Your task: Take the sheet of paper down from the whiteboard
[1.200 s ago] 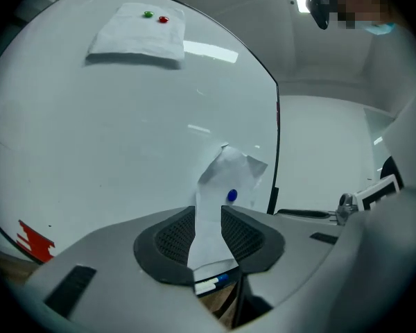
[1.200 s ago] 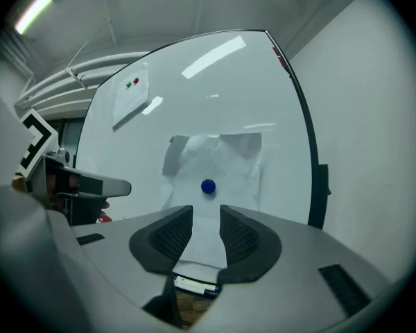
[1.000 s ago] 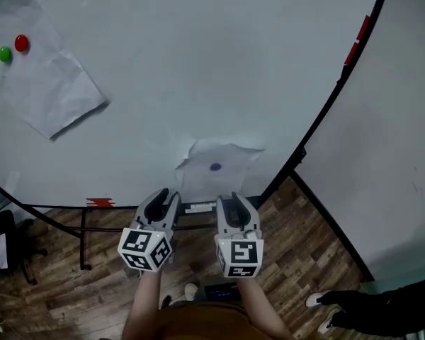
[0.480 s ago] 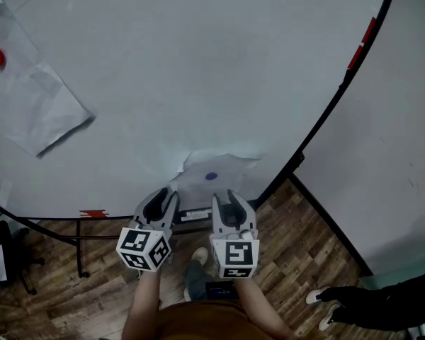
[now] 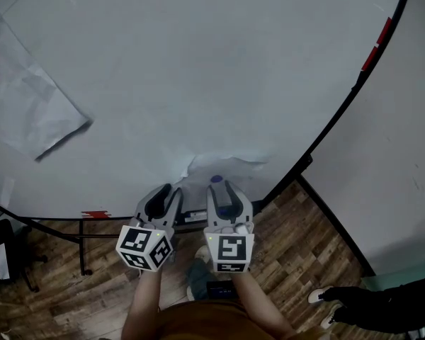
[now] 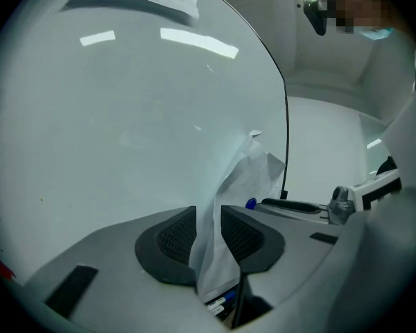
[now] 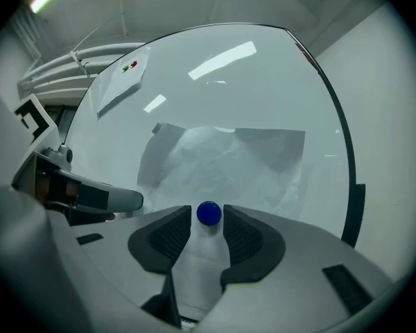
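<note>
Counting | sheet (image 7: 229,165) (image 7: 121,83) x2 | whiteboard (image 7: 256,89) x1 | magnet (image 7: 209,214) (image 7: 134,64) (image 7: 127,66) x3

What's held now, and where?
Left gripper pinches the paper by its lower left edge. Right gripper, jaws just opened wider, grips nothing; blue magnet sits between its tips.

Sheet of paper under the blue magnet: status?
Left hand-held gripper clamped on sheet of paper, lower edge. Right hand-held gripper jaws just opened wider, blue magnet between them. Magnet pins sheet to whiteboard.
</note>
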Demonstrator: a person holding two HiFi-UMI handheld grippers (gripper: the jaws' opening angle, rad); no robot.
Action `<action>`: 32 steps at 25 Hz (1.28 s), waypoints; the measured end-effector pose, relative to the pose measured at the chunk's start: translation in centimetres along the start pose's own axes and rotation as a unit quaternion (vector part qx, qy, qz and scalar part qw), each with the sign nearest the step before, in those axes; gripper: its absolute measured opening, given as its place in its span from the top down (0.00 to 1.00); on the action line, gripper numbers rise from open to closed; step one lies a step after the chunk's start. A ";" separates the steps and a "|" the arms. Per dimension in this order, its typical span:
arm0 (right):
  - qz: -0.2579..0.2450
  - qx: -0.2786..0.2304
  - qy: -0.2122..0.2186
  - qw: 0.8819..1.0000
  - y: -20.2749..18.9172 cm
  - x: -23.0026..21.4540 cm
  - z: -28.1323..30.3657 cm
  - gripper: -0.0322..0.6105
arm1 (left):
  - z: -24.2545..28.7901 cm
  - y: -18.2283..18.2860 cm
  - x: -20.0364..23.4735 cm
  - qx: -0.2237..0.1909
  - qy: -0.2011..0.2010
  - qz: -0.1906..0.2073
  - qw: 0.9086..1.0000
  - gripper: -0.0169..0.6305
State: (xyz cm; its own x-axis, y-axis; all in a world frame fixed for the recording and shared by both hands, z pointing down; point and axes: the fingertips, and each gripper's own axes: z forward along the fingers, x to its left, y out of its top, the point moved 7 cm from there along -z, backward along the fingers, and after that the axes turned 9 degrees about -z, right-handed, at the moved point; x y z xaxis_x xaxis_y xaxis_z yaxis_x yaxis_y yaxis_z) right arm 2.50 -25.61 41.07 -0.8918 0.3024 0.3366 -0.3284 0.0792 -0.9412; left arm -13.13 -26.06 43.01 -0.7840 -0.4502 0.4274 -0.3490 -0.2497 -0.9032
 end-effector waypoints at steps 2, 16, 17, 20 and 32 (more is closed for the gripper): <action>0.001 0.002 0.002 1.000 -0.1 0.1 0.6 0.72 | 0.1 0.1 0.1 0.001 0.000 0.001 1.000 0.79; -0.025 0.001 -0.026 0.999 0.0 0.1 1.7 0.75 | 0.2 0.8 -1.1 -0.013 -0.039 0.017 0.999 0.79; -0.027 0.000 -0.027 0.999 0.0 0.2 1.7 0.75 | 0.3 0.8 -1.3 -0.014 -0.044 0.018 0.999 0.79; -0.029 -0.005 -0.034 0.999 -0.1 0.3 1.7 0.74 | 0.5 0.9 -1.4 -0.013 -0.044 0.020 0.999 0.79; -0.023 -0.012 -0.045 0.999 -0.3 0.3 1.7 0.74 | 1.1 1.4 -1.2 -0.010 -0.019 0.035 0.999 0.93</action>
State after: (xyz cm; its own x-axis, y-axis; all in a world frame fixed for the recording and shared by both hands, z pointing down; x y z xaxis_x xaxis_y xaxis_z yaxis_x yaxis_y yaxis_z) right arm 1.82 -27.14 41.46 -0.9010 0.2107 0.3792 -0.3628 0.1132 -0.9250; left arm -12.13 -26.78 41.22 -0.7870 -0.4985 0.3636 -0.3047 -0.1985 -0.9315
